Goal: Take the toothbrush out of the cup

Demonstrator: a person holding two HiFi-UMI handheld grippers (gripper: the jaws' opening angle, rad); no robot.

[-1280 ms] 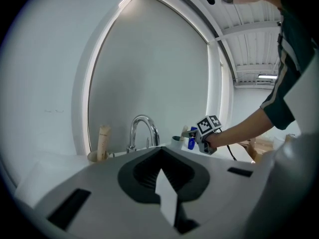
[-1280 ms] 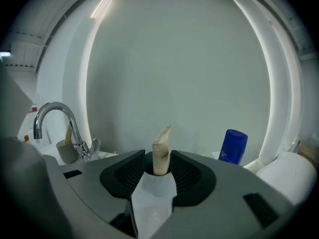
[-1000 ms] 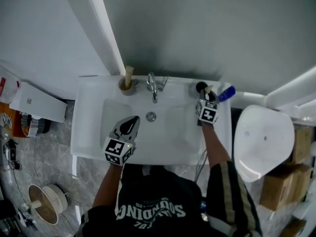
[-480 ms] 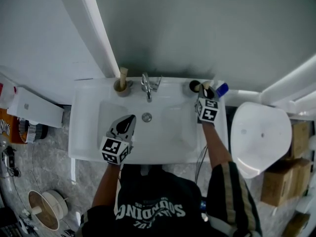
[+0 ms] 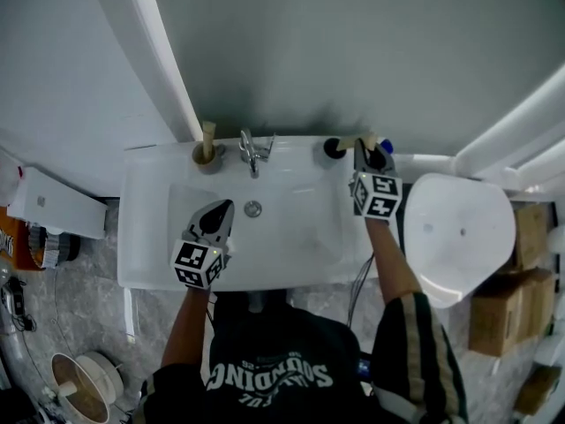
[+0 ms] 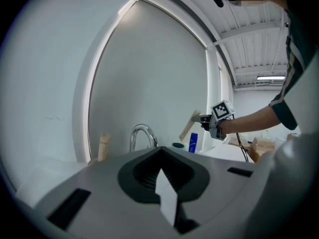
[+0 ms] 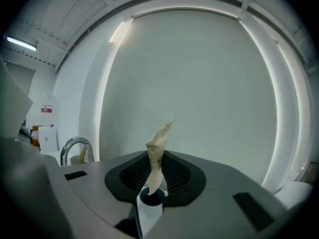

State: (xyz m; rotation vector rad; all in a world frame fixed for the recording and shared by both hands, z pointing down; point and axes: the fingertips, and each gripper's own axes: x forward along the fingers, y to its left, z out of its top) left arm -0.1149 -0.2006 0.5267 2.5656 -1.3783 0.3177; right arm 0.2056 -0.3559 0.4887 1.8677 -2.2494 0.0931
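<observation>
- Right gripper view: the paper-wrapped toothbrush (image 7: 155, 156) stands tilted between the jaws of the right gripper (image 5: 370, 151), which have just been closing and now grip it.
- Left gripper view: its lower end hangs just above the dark cup (image 6: 178, 145), and a blue bottle (image 6: 193, 142) stands beside the cup.
- The cup sits on the back rim of the sink (image 5: 141, 237), right of the tap (image 5: 250, 151).
- The left gripper (image 5: 221, 212) hovers over the basin, jaws together on nothing.
</observation>
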